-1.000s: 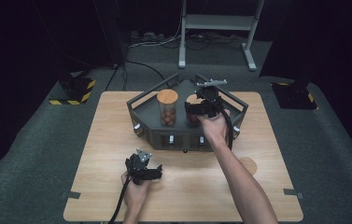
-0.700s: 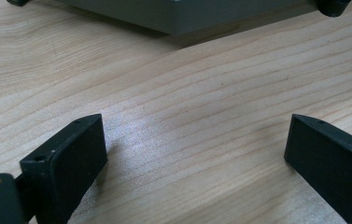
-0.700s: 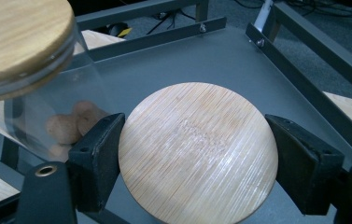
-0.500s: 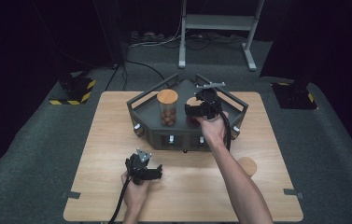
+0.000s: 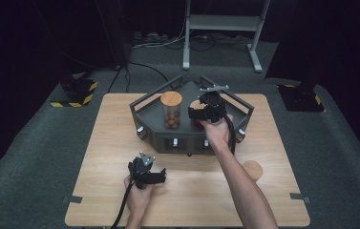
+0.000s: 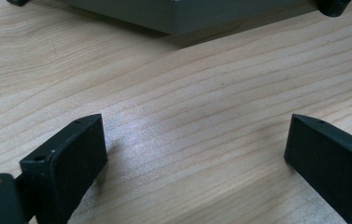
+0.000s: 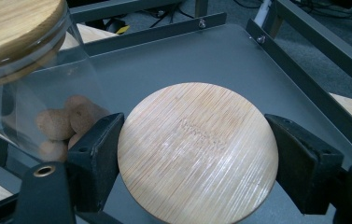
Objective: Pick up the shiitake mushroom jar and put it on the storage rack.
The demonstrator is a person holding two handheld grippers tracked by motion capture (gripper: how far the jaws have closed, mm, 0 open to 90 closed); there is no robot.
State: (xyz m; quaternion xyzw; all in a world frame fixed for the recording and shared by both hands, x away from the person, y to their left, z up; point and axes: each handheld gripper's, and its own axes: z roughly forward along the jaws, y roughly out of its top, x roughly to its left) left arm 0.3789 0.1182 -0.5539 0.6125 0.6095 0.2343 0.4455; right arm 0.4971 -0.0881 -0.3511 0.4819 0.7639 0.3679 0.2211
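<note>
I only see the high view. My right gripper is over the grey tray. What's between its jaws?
Observer: A round wooden lid; the right gripper has one jaw on each side of it.
Operator: Are they gripping it?
Observer: Both jaws look pressed against the lid's rim.
Operator: And the left gripper?
Observer: The left gripper is wide open, with only bare table between its jaws.

Ridged bamboo lid, clear glass jar (glossy), matt grey tray
</note>
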